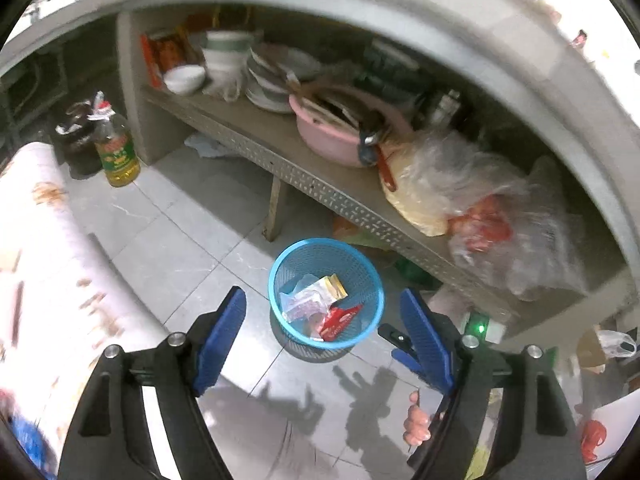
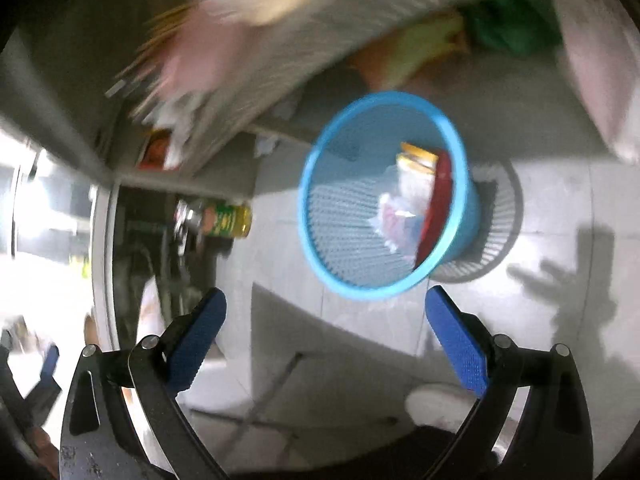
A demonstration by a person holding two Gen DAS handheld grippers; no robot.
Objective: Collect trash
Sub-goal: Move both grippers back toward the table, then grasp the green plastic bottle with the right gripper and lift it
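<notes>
Both the left tongs (image 1: 324, 312) and the right tongs (image 2: 326, 312) gape wide with nothing between their blue pads, above a blue mesh wastebasket (image 1: 362, 276) standing on the tiled floor (image 1: 168, 240) beside a low shelf (image 1: 256, 136), holding crumpled snack wrappers (image 1: 316, 304).

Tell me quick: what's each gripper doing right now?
Left gripper: open, holding nothing, above the blue basket.
Right gripper: open, holding nothing.
</notes>
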